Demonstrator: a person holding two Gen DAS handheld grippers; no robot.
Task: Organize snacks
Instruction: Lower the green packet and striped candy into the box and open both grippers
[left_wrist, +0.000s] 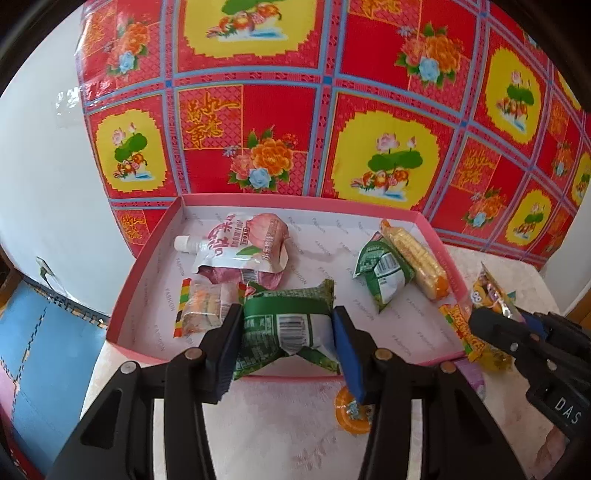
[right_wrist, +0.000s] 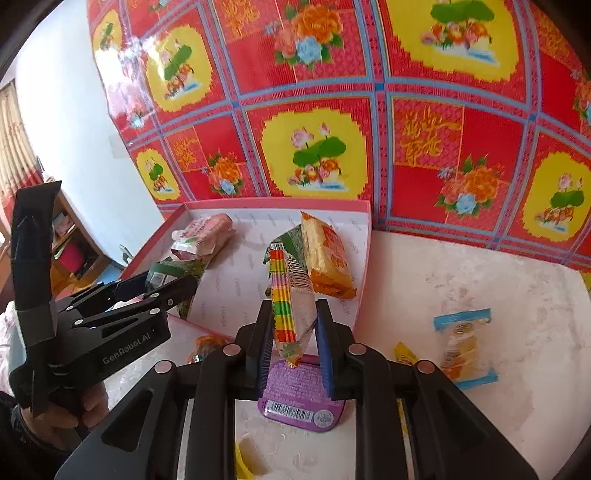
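A shallow pink box (left_wrist: 122, 310) stands on the table against the patterned wall; it also shows in the right wrist view (right_wrist: 364, 258). My left gripper (left_wrist: 284, 332) is shut on a green snack packet (left_wrist: 284, 317) above the box's front edge. My right gripper (right_wrist: 293, 328) is shut on a striped clear-wrapped snack (right_wrist: 290, 310) just outside the box's right front corner; it shows in the left wrist view (left_wrist: 495, 325). Inside the box lie a peach pouch (left_wrist: 236, 247), a striped packet (left_wrist: 201, 308), another green packet (left_wrist: 380, 269) and an orange cake bar (left_wrist: 417, 258).
On the white table outside the box lie a purple jelly cup (right_wrist: 299, 391), an orange jelly cup (left_wrist: 349, 413), a blue-edged cake packet (right_wrist: 461, 347) and a yellow wrapper (right_wrist: 404, 354). The red patterned wall (left_wrist: 295, 110) rises right behind the box.
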